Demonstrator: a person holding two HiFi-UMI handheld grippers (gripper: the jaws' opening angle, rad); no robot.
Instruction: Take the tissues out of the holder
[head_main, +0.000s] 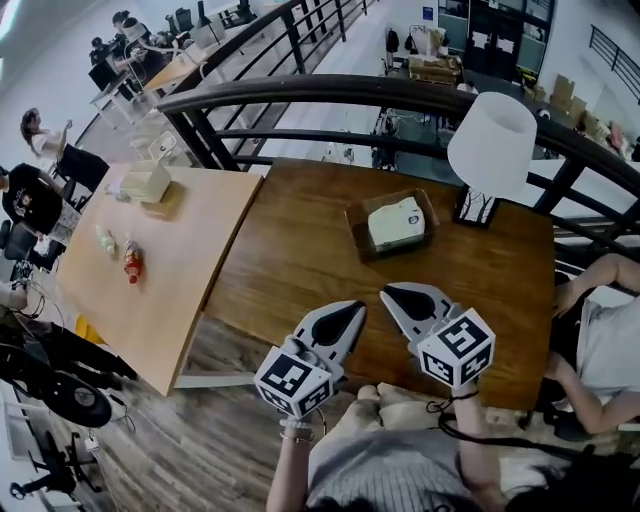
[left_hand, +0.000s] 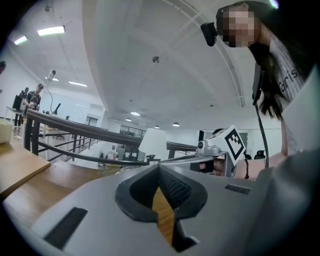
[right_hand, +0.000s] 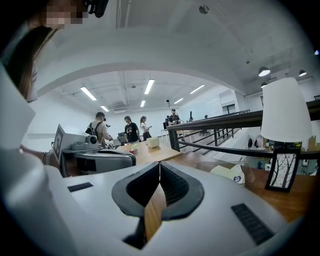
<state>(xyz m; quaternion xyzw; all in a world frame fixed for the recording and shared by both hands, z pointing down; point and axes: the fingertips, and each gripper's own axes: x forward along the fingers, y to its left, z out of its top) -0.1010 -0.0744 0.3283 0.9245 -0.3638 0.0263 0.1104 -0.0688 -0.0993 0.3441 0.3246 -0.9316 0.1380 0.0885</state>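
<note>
Right now both claws are shut tight, tips touching, with nothing between them. The left grey plastic claw with black pads (head_main: 357, 309) and the right grey plastic claw with black pads (head_main: 388, 294) sit side by side, low over the near side of the dark brown wooden table (head_main: 290, 260). They point toward the work, so I think they are just getting ready and the job has not begun.

The soft white pack of tissues (head_main: 397, 222) lies flat inside the shallow brown wooden holder (head_main: 357, 232), well apart from both claws. The low walls keep the pack from sliding, so it probably has to be lifted up and out.

Bare wood lies between the claws and the holder, so the way in looks free. On the right it is tighter: the white lamp with a cone shade (head_main: 492, 140) and the small black picture frame (head_main: 477, 207) stand just beside the holder. The black metal railing (head_main: 400, 95) runs behind the table's far edge.
</note>
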